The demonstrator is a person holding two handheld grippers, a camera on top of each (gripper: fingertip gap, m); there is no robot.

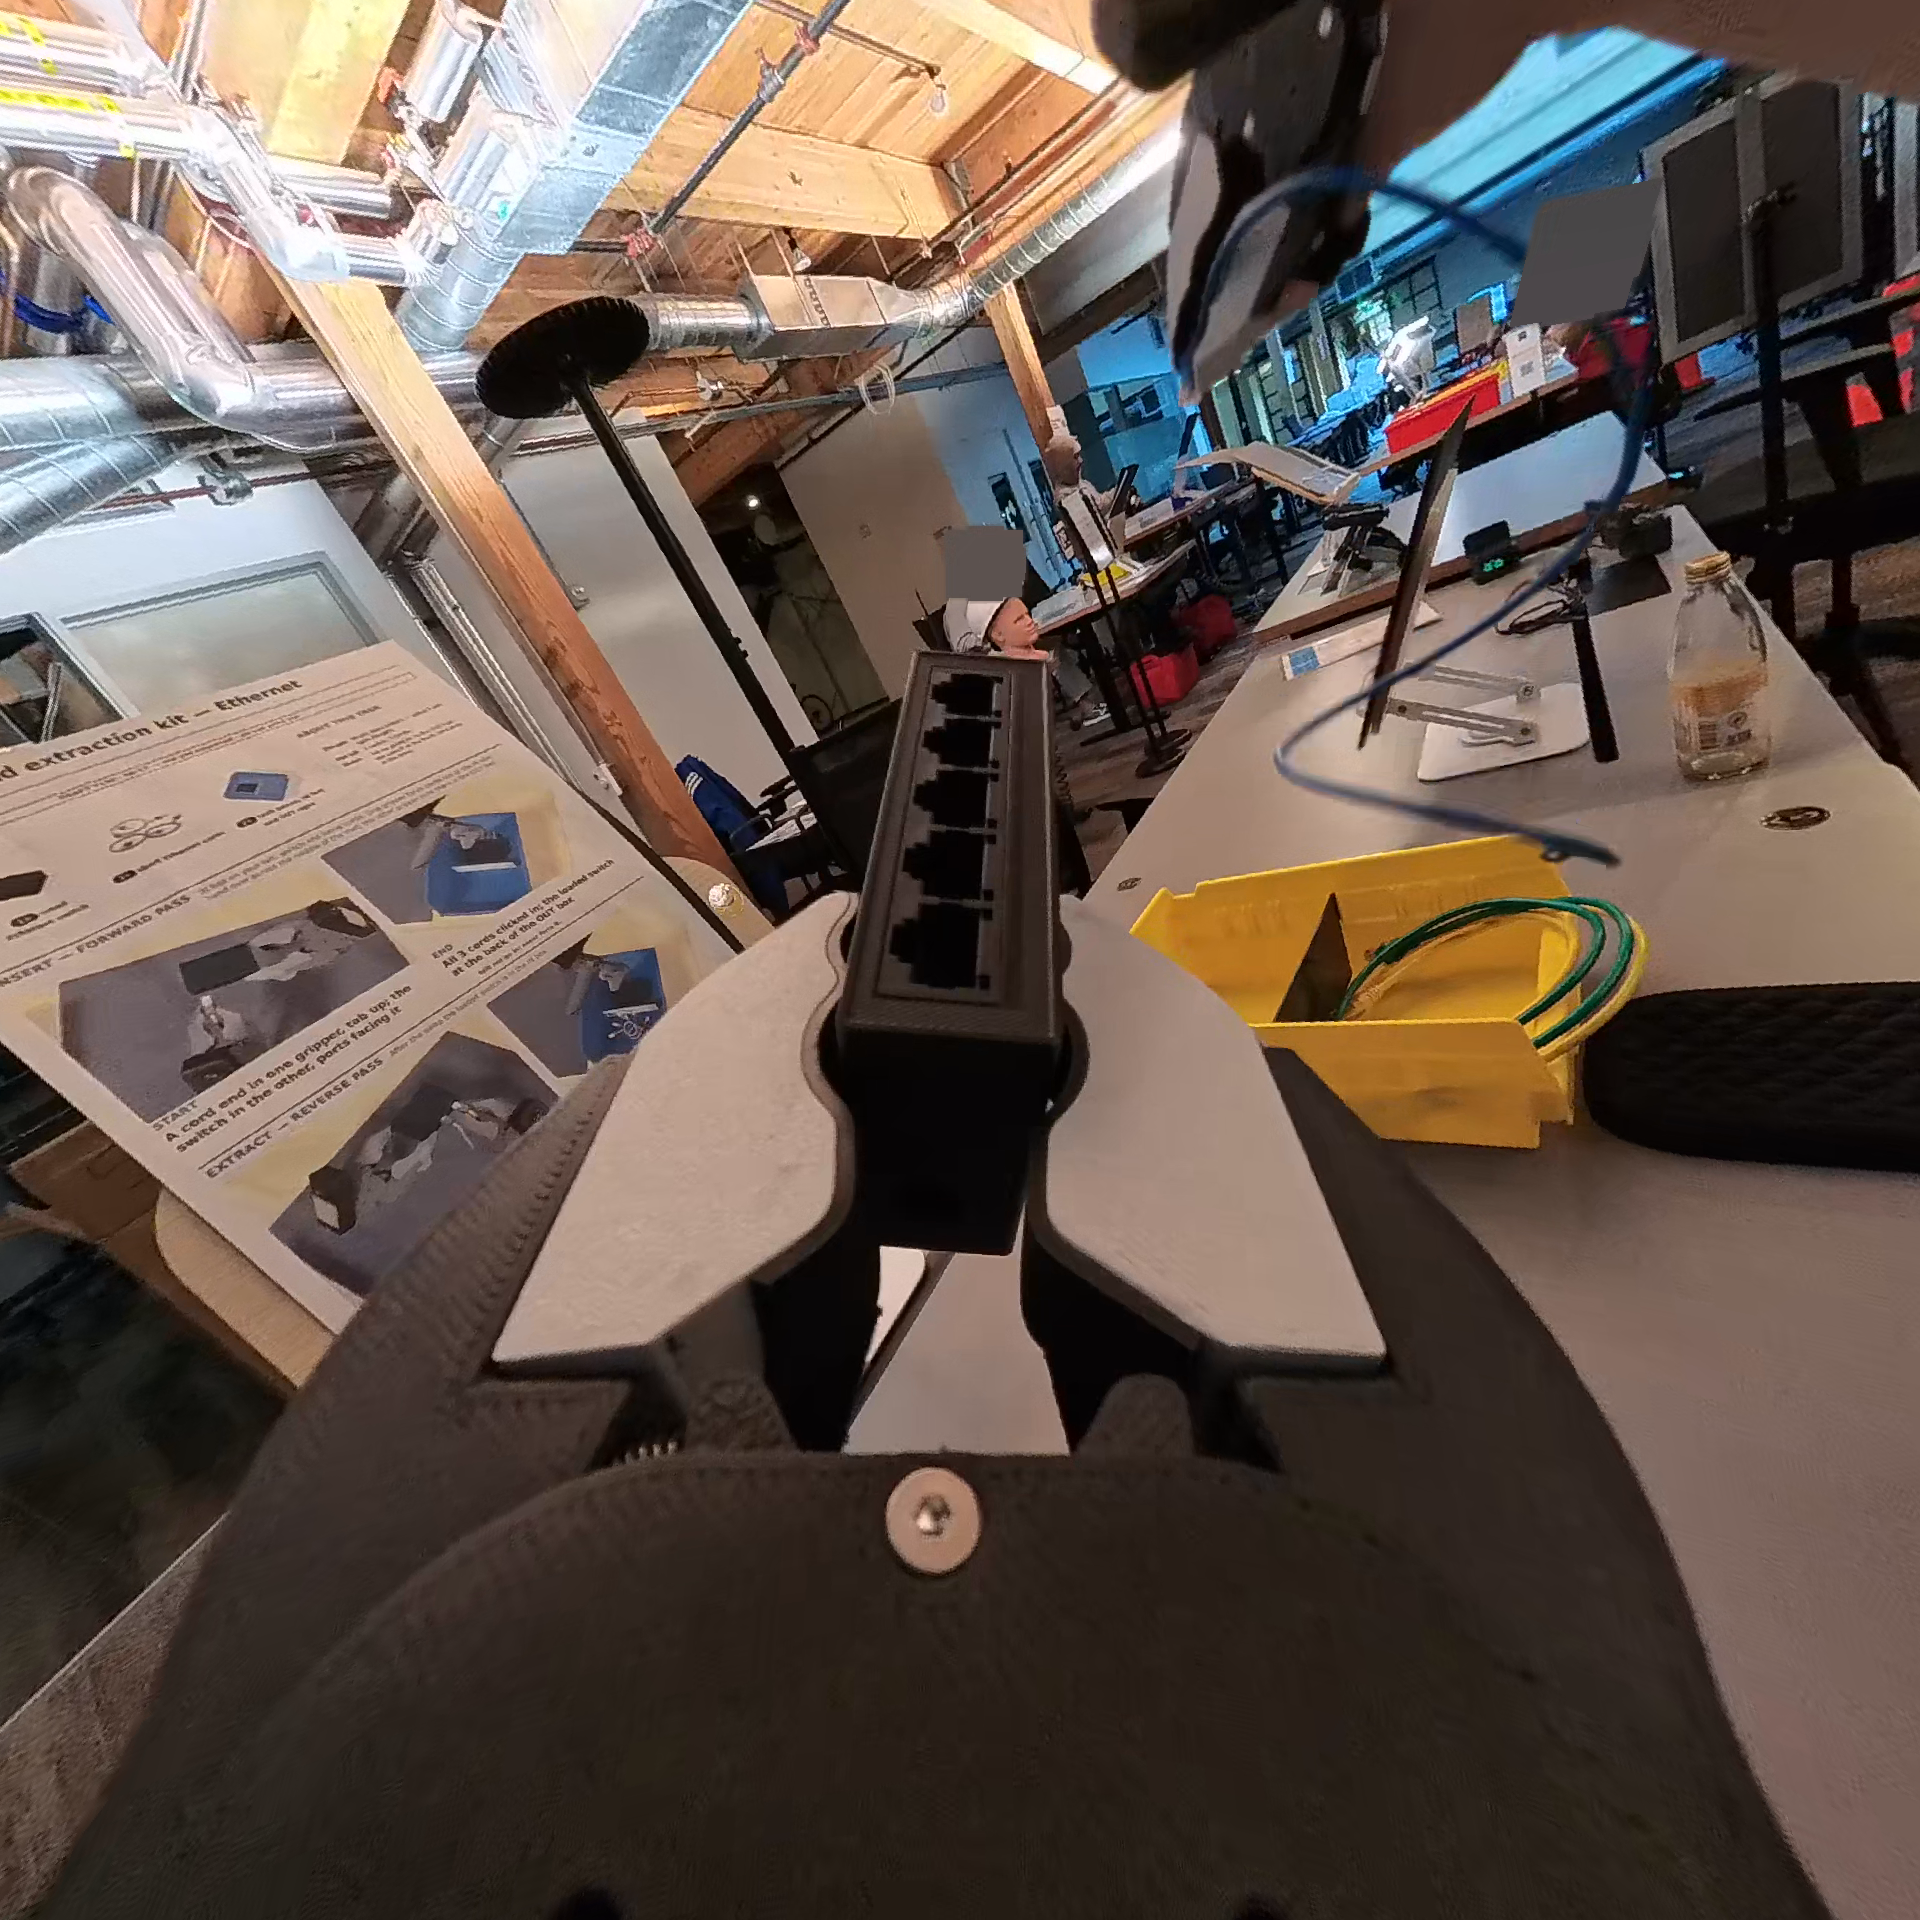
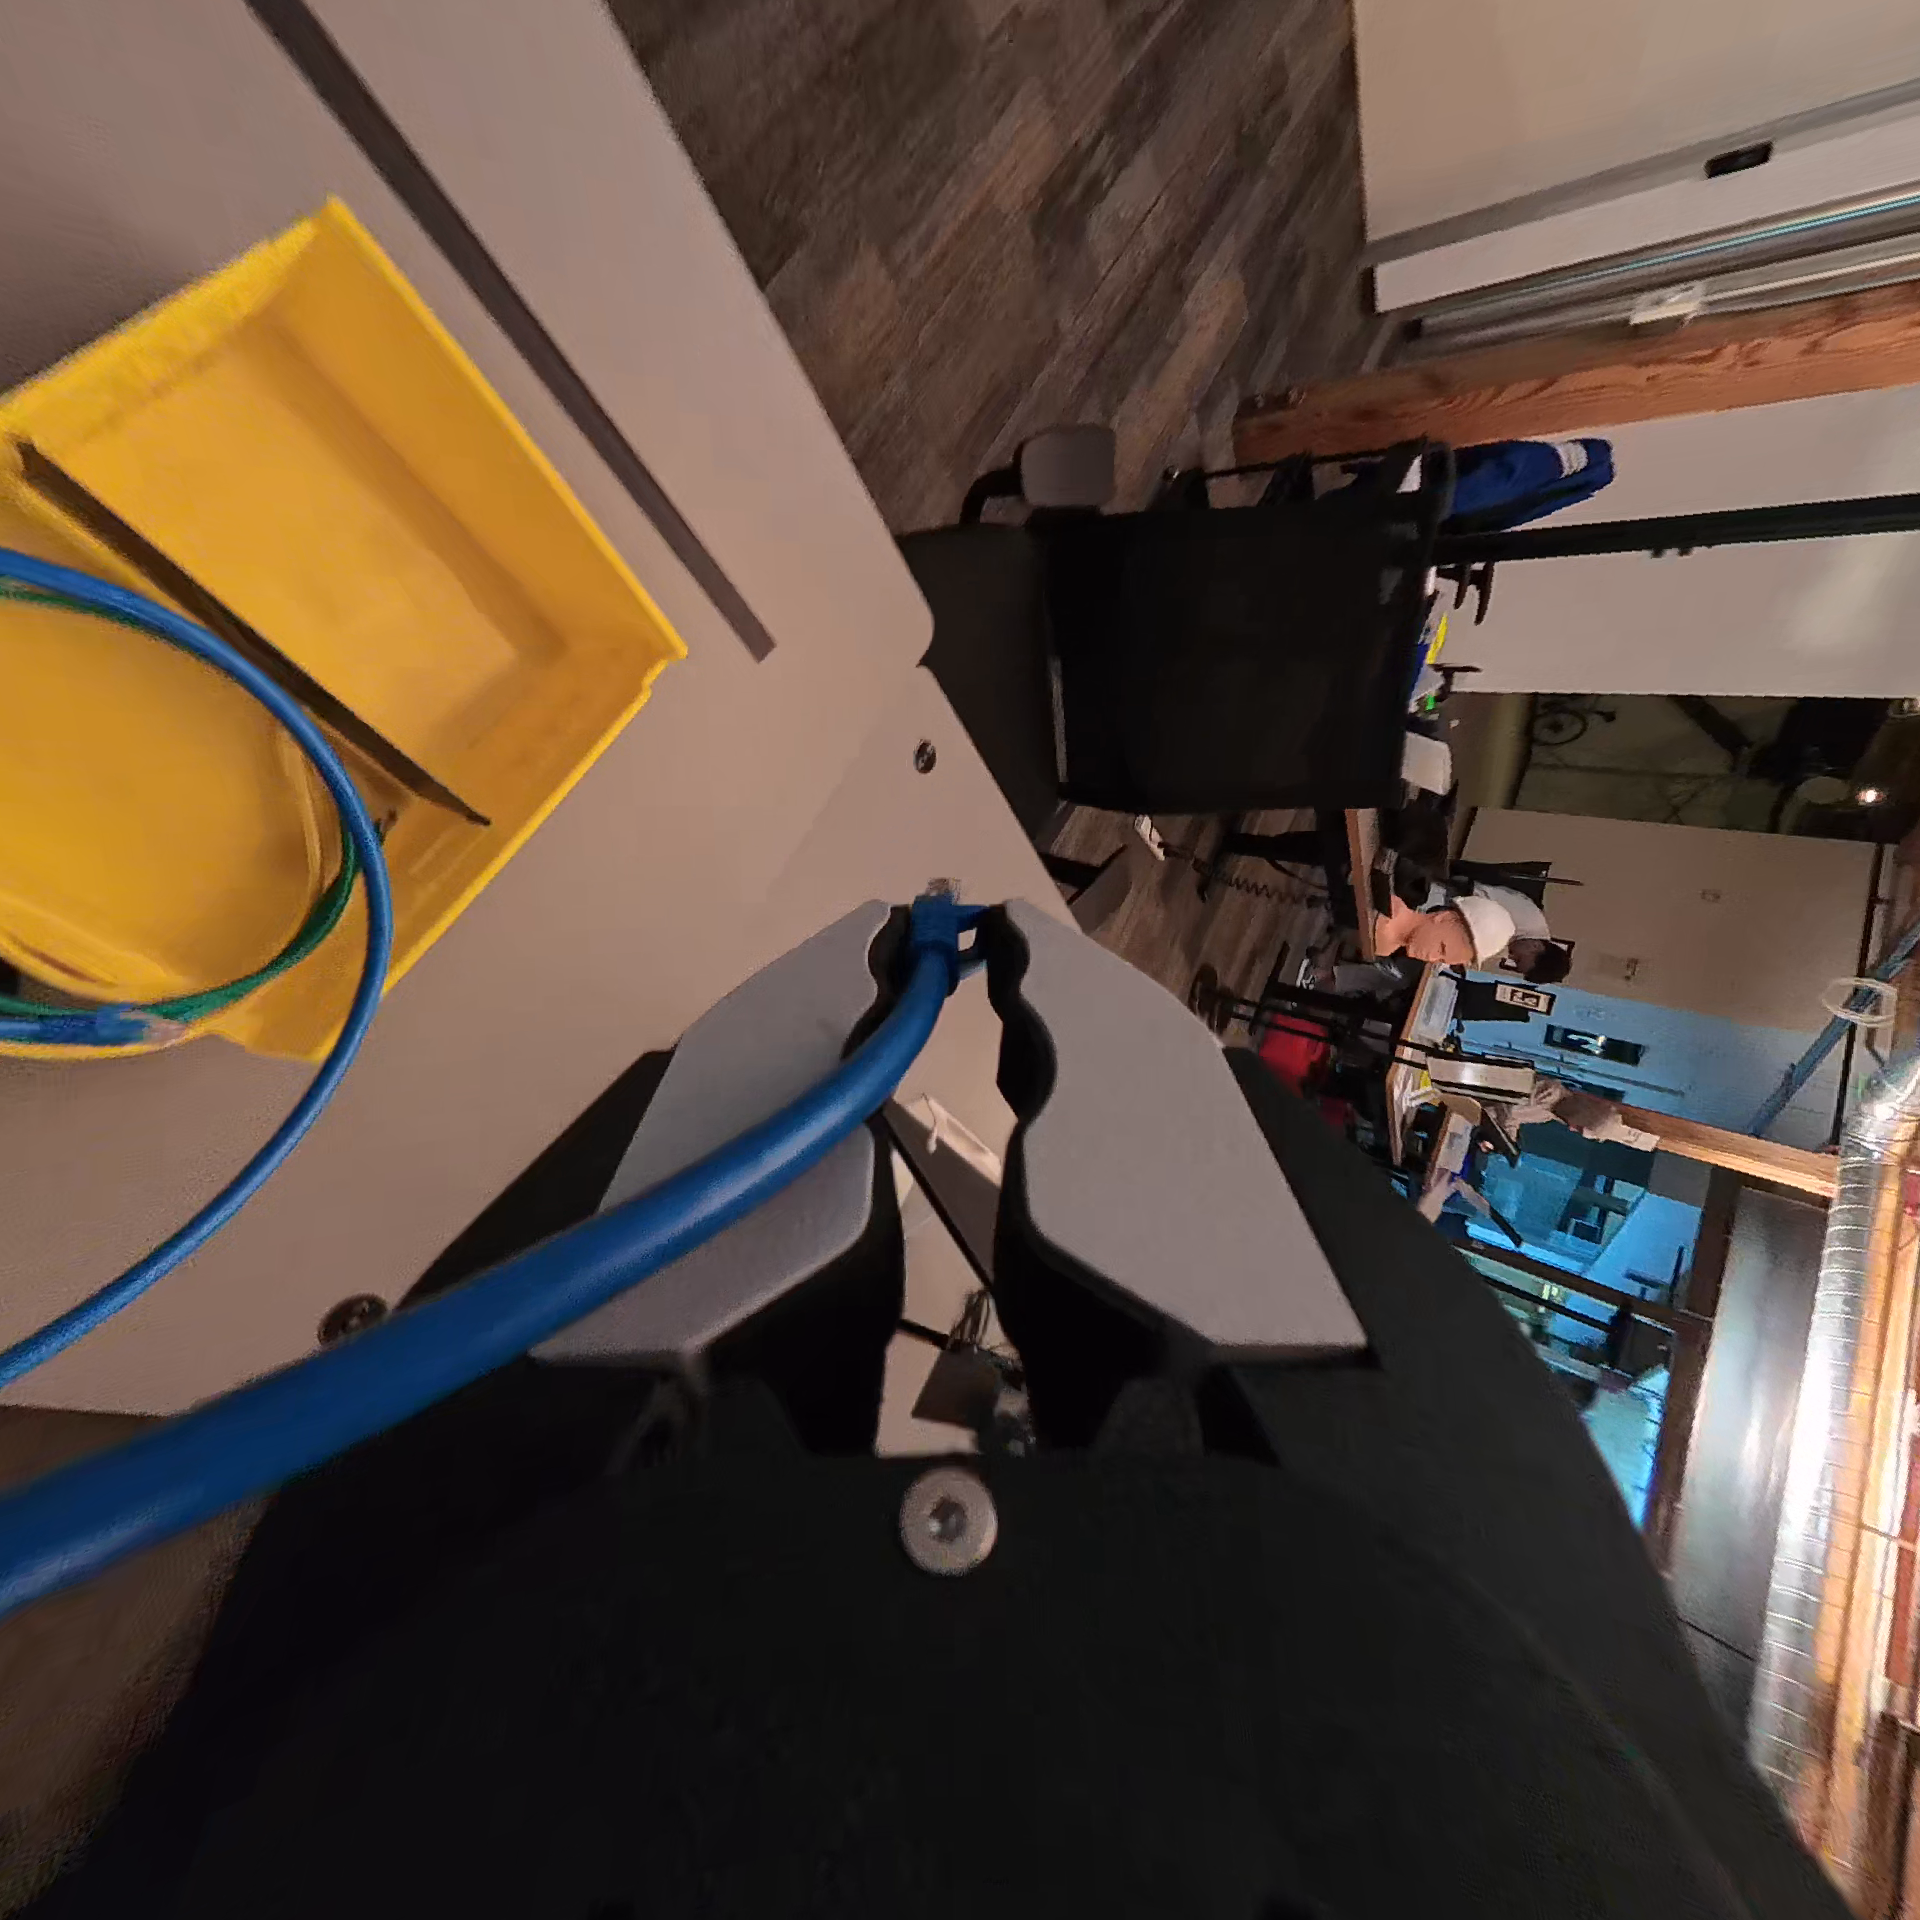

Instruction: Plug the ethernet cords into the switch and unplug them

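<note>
Closest to the lens, left gripper clamped the black switch at its near end, body standing up and away, row of five ports facing the camera, all empty. Grey table ran below, with a yellow bin on it holding a coiled green cord; printed instruction sheet leaned at left. Right gripper was pinched narrow on the blue ethernet cord just behind its plug, clear tip poking past the fingertips; cord looped back over the bin. In the left wrist view that gripper hung high, well apart from the switch. Judged step: first insertion, nothing plugged yet. To do it well: hold switch steady, square the plug to one port, match latch tab to the port notch (tab side unclear here), push straight until it seats, keep cord slack off the other ports.
</note>
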